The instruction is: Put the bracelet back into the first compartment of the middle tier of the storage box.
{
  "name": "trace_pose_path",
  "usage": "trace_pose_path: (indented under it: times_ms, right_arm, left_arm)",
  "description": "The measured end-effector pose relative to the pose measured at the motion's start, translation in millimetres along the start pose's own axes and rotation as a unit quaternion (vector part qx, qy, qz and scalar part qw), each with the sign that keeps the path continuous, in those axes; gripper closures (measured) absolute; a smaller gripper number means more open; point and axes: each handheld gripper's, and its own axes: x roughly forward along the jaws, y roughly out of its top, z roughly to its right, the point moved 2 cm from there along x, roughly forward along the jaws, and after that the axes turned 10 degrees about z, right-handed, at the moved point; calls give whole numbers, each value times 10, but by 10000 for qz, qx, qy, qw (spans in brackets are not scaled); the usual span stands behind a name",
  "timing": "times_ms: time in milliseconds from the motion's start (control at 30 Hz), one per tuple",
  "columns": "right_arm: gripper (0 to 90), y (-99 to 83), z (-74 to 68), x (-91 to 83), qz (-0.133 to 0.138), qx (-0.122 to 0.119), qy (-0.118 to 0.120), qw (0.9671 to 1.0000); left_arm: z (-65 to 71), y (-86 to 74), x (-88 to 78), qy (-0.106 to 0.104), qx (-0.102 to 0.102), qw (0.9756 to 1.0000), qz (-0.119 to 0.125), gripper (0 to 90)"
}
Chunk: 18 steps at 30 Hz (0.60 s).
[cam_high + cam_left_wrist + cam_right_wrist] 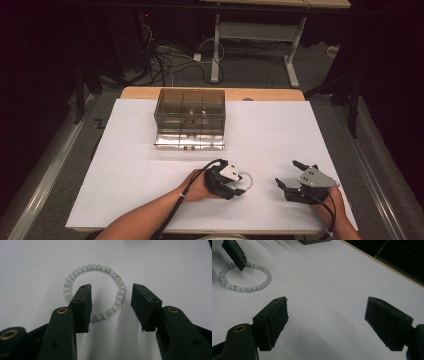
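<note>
My left gripper (111,306) is open, and its two black jaws stand apart right over a bead bracelet (96,290). One jaw sits inside the ring of pale beads and the other jaw is outside it, so one side of the ring lies between them. The bracelet lies flat on the white table (125,165), near my side. My right gripper (325,323) is open wide too, with nothing between its jaws. It sits near the bracelet, off to the right. A clear box (189,118) stands far back on the table.
</note>
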Motion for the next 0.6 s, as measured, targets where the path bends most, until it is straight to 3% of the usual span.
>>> trace_pose_path:
  times_ms: [100,300,467,600]
  right_arm:
    - [195,-3,-14,0,-21,-60,37,10000]
    - [195,-6,-29,15,-45,-127,84,9999]
    - [195,-5,-33,5,-34,-131,100,9999]
    - [195,0,-23,-3,-2,-137,95,9999]
  left_arm:
    - [13,5,0,-82,120,9999,-27,573]
    - [38,22,8,-158,255,9995,-68,810]
    - [71,20,1,-40,462,9989,8,828]
    - [100,48,-40,-27,551,9982,215,828]
